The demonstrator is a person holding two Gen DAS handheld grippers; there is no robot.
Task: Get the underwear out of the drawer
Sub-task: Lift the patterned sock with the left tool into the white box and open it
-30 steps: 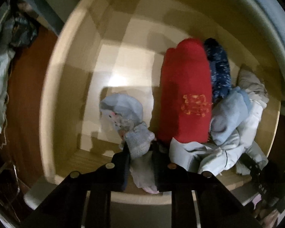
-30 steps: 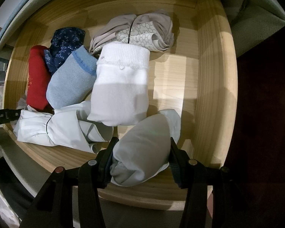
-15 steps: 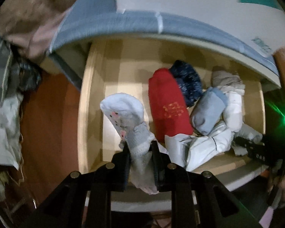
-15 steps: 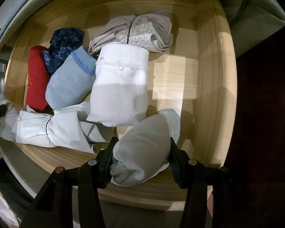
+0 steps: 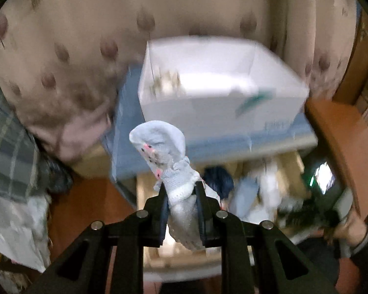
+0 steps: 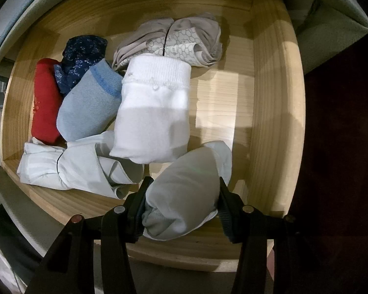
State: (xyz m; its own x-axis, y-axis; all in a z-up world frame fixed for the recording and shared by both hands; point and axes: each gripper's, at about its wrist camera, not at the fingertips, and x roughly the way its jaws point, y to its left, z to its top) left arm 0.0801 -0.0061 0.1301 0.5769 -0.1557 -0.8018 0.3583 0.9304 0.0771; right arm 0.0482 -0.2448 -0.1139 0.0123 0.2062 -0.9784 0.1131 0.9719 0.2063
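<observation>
My left gripper (image 5: 180,191) is shut on a pale blue rolled underwear with pink dots (image 5: 159,147) and holds it up above the open wooden drawer (image 5: 147,257). My right gripper (image 6: 181,188) is shut on a grey-white rolled underwear (image 6: 186,186) at the drawer's front right corner. In the right wrist view the drawer (image 6: 274,98) holds a white roll (image 6: 154,115), a light blue roll (image 6: 88,105), a red roll (image 6: 45,100), a navy roll (image 6: 81,56), a beige patterned piece (image 6: 176,39) and a pale folded piece (image 6: 68,169).
A white box (image 5: 208,85) stands on the blue-edged top (image 5: 233,142) above the drawer. A patterned curtain (image 5: 73,36) hangs behind. Clothes (image 5: 9,159) pile at the left. A wooden board (image 5: 343,142) is at the right.
My left gripper has lifted the pale blue underwear up out of the drawer, toward the white box. My right gripper has stayed still, shut on the grey-white roll.
</observation>
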